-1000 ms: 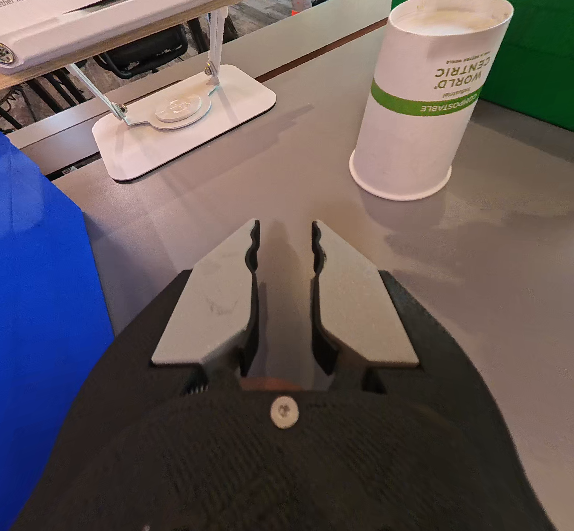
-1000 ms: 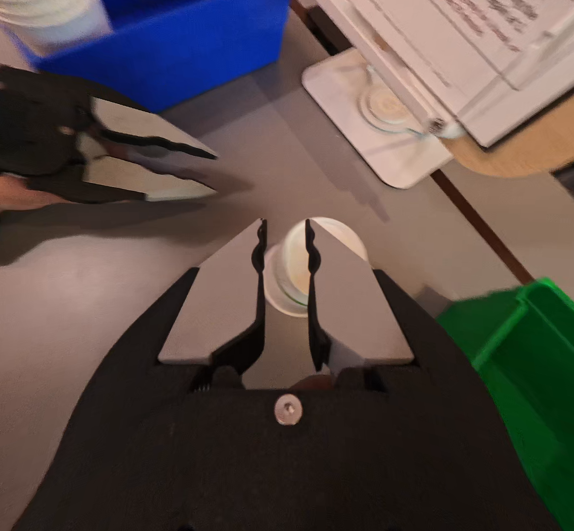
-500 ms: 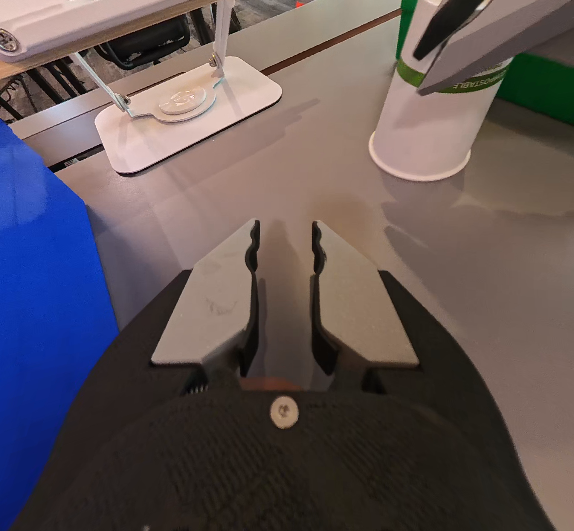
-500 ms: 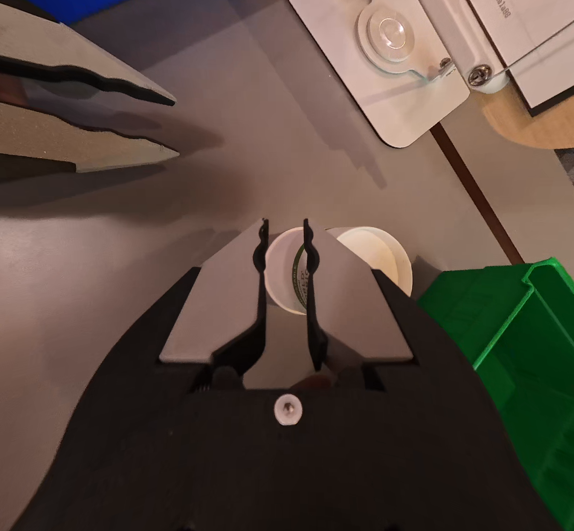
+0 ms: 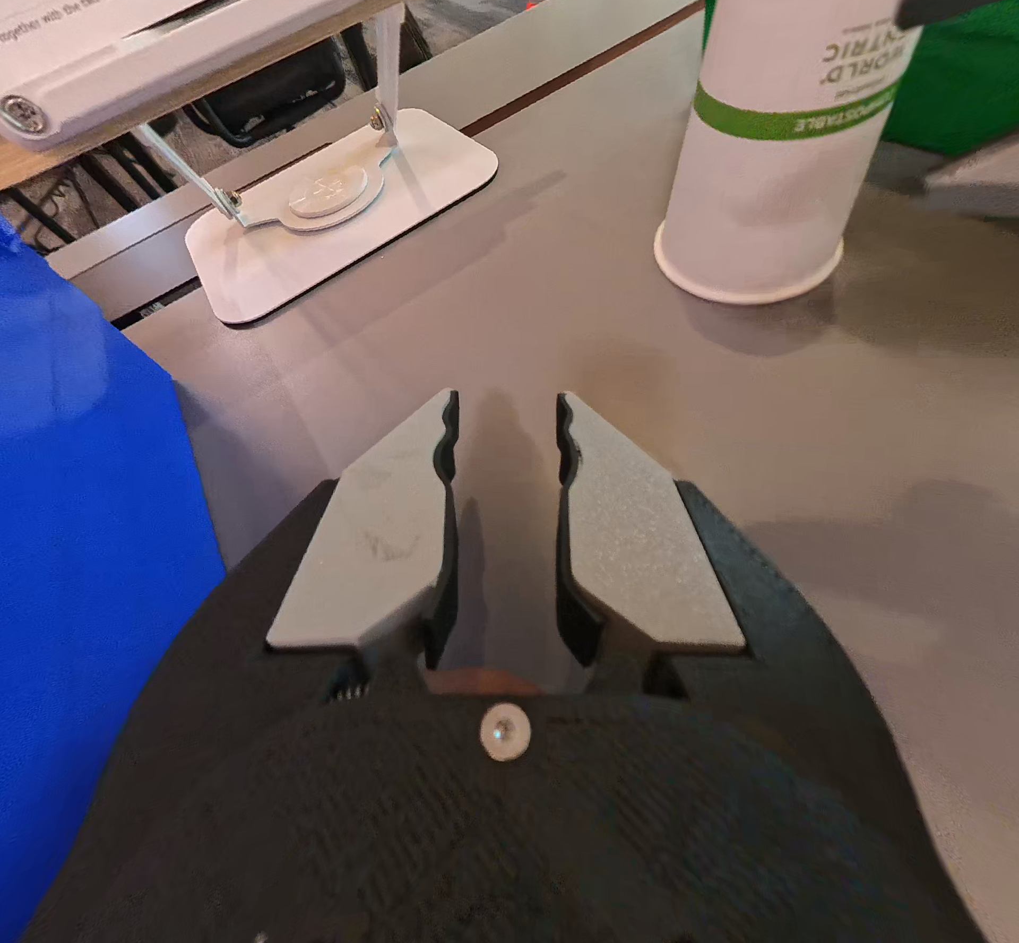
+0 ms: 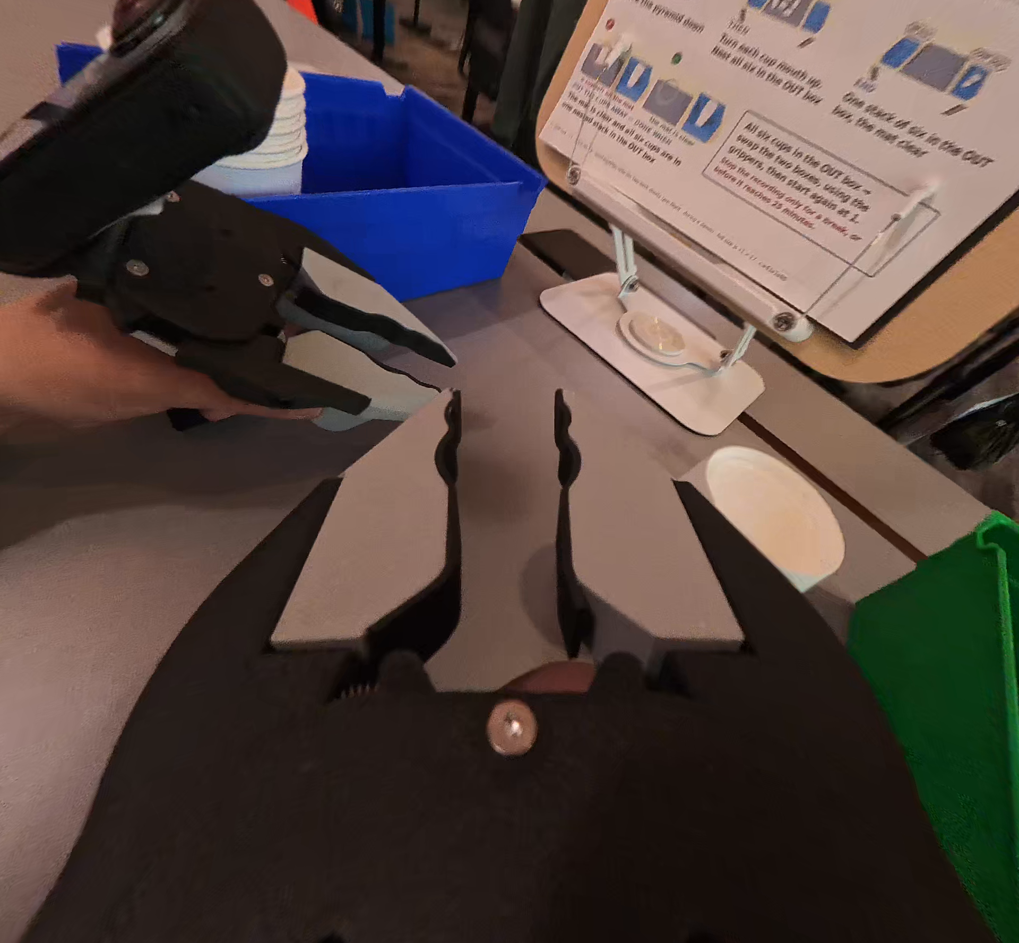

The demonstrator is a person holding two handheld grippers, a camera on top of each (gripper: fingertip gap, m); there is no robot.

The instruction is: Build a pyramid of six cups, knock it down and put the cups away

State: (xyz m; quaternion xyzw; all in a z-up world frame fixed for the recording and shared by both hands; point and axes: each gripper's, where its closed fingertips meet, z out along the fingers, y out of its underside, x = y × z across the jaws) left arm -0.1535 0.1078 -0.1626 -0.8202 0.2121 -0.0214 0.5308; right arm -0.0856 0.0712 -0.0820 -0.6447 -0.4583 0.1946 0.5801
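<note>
On grey bench (image 5: 551, 321), upturned paper cup (image 5: 772, 144) sat light, thin-walled, likely crushable; best pinched gently mid-wall. Left claw (image 5: 506, 404) & right claw (image 6: 504, 404) both gaped, empty.

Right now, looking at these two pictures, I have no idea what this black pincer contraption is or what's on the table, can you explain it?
These are two hand-held grabbing tools, one per hand, each carrying a camera looking along its fingers. One picture comes from the left tool, the other from the right tool; both are open and hold nothing. On the grey table one white paper cup with a green band stands upside down. A blue plastic bin holds a stack of white cups. There is also a green plastic bin and a white instruction-sheet stand.
</note>
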